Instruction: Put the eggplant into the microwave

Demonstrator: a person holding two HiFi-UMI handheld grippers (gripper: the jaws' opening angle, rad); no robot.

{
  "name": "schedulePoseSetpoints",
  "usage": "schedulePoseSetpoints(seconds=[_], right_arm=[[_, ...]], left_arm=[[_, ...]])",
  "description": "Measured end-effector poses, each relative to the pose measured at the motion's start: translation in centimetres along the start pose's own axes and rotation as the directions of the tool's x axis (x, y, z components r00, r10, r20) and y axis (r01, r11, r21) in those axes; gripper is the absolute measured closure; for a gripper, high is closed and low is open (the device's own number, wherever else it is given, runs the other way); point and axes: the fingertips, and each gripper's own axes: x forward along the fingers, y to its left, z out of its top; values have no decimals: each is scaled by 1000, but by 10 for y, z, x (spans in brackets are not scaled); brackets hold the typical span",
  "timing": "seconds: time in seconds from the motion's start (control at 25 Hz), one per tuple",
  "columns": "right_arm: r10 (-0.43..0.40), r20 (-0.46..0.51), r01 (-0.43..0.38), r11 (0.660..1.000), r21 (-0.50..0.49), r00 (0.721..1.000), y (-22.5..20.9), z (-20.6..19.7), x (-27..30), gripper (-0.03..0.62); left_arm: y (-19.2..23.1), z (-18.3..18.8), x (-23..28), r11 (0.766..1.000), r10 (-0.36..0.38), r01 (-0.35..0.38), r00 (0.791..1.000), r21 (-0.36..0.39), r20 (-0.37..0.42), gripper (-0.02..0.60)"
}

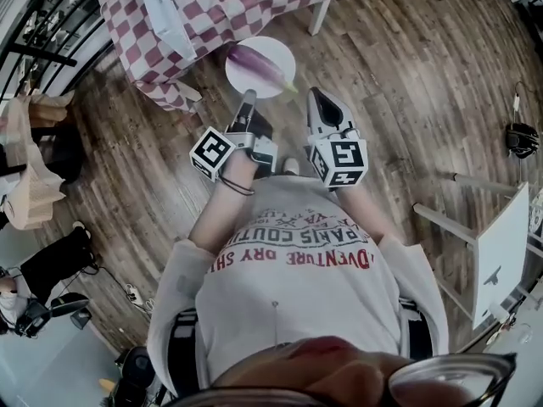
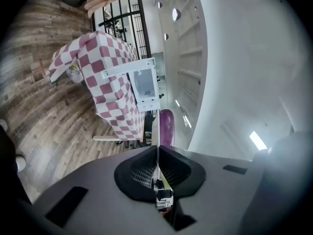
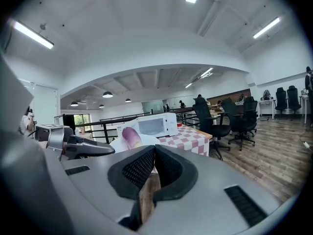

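Observation:
A purple eggplant [image 1: 257,64] lies on a round white plate [image 1: 276,51] that hangs in the air in front of me. My left gripper [image 1: 249,98] is shut on the plate's near rim. In the left gripper view the plate [image 2: 155,129] runs edge-on between the jaws, with the eggplant [image 2: 166,126] beyond. My right gripper [image 1: 310,94] has its jaws together beside the plate's right rim, and contact is hidden. In the right gripper view the eggplant [image 3: 130,137] and plate [image 3: 116,144] sit just left of the jaws. The white microwave [image 3: 152,124] [image 2: 142,83] [image 1: 166,11] stands on the table.
A table under a red and white checked cloth [image 1: 229,7] [image 2: 105,89] stands ahead on the wood floor [image 1: 407,83]. Black office chairs [image 3: 222,124] stand to the right, and a black railing [image 2: 122,18] runs behind the table. A white stand [image 1: 501,253] is near my right.

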Motion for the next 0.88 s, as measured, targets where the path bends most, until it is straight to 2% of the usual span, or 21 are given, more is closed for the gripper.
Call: schedulePoseSetpoints(seconds=[0.2,0.44,0.6,0.88], right_arm=[[-10,2,10,1000,3,1000,-20,-3,15,568],[-31,8,31,999,-22,999,-40,3,53,568],[-49,41,52,996,-71,998,-61,25,95,568],[-64,15,65,995,-75,998,-89,52,195,568]], left_arm=[[2,-3,24,1000,6,-6,1000,-11,5,549],[13,17,67,1000,23,-23,1000,-10,4,549],[9,36,118,1000,7,-8,1000,-10,-10,549],[1,88,208,1000,-7,6,1000,-14,-27,549]])
